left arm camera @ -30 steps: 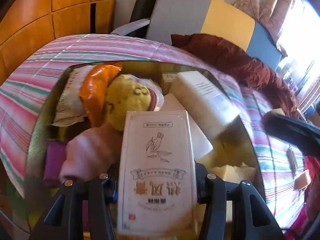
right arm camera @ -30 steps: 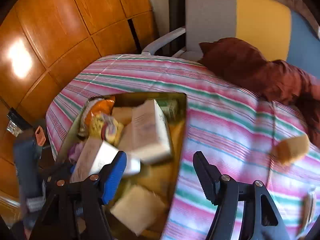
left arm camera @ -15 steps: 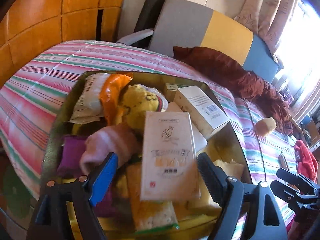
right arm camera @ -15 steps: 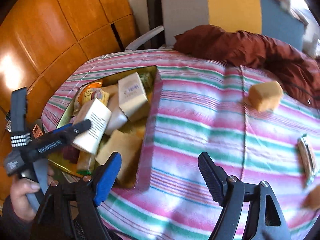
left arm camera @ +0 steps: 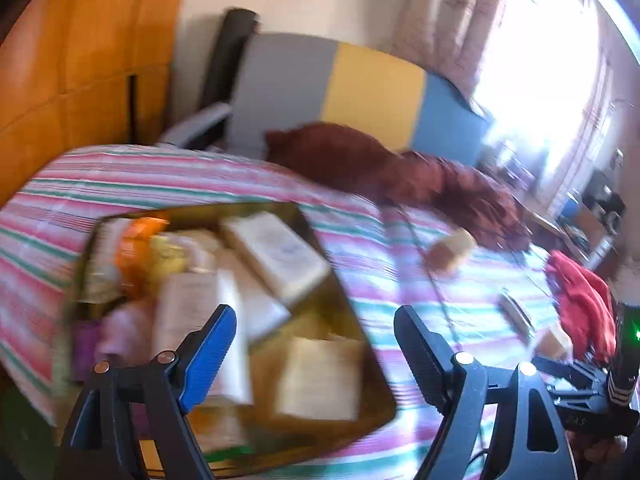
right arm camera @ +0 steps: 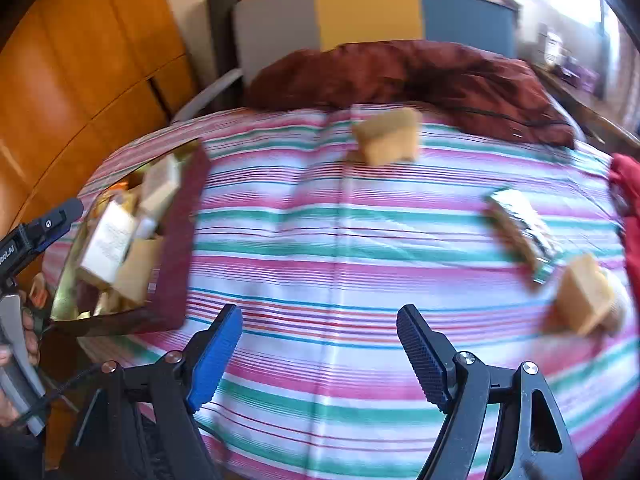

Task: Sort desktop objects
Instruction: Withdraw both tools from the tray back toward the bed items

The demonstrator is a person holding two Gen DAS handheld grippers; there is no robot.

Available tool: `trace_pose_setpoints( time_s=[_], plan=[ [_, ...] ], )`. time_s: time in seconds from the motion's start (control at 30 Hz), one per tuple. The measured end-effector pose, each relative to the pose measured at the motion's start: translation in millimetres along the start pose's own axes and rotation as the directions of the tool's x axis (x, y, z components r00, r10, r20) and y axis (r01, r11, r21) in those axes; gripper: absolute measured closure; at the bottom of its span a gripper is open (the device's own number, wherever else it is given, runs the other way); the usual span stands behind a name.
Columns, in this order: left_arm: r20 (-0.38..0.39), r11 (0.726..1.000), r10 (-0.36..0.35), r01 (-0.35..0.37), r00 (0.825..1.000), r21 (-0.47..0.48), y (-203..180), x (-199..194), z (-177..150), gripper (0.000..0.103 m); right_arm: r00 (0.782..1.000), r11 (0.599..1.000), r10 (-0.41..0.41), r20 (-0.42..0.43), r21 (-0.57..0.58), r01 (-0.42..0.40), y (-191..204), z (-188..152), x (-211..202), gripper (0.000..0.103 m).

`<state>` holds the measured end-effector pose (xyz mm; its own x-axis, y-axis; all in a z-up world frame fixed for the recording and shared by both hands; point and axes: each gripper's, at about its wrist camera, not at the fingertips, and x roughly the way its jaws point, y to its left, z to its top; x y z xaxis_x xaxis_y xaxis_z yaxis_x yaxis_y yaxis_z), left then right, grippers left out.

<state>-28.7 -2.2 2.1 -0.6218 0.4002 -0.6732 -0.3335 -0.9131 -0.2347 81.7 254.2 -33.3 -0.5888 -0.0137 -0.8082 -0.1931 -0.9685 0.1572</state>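
Boxes (left arm camera: pixel 276 256) & snack packs piled in gold tray (left arm camera: pixel 372 380) on striped worktop (right arm camera: pixel 320 240), left side. Sponge block (right arm camera: pixel 386 136), foil pack (right arm camera: pixel 520 228), 2nd block (right arm camera: pixel 584 300) loose on cloth. Left fingers (left arm camera: pixel 314 348) just spread wide, empty, above tray. Right fingers (right arm camera: pixel 320 356) just widened, empty, over cloth.

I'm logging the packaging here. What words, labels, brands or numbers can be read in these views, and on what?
"LAI": white letters, seemingly, cut off by the picture edge, on the black body of the left gripper in the right wrist view; its jaws have just been opening, nothing between them.
White carton in the gold-lined maroon tray: print too blurred to read.
Silvery flat packet on the striped cloth: blurred, unreadable.
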Motion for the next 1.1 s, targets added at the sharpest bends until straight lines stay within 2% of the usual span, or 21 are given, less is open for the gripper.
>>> trace_pose_setpoints(
  time_s=[0.13,0.37,0.53,0.97,1.1],
  plan=[
    [-0.055,0.993,-0.078,0.082,0.995,0.082,-41.1,19.5,0.8,0.020,0.998,0.997,-0.054,0.022,0.061,0.053,-34.5,-6.2,-17.1,0.021],
    [-0.111,0.972,-0.127,0.146,0.986,0.186,-99.9,35.9,-4.2,0.020,0.993,0.974,-0.106,0.042,0.207,0.095,-100.2,-16.0,-36.6,0.021],
    [-0.163,0.955,-0.119,0.158,0.979,0.250,-125.0,49.9,-12.0,0.021,0.988,0.962,-0.148,0.053,0.240,0.131,-130.2,-13.4,-51.2,0.021],
    [-0.264,0.938,-0.139,0.213,0.954,0.275,-160.0,79.2,-16.3,0.022,0.971,0.920,-0.235,0.033,0.331,0.211,-202.7,-4.3,-71.8,0.021],
    [-0.266,0.930,-0.119,0.201,0.957,0.307,-170.1,84.6,-17.8,0.022,0.968,0.910,-0.250,0.028,0.349,0.224,-227.6,1.3,-72.3,0.021]
  ],
)
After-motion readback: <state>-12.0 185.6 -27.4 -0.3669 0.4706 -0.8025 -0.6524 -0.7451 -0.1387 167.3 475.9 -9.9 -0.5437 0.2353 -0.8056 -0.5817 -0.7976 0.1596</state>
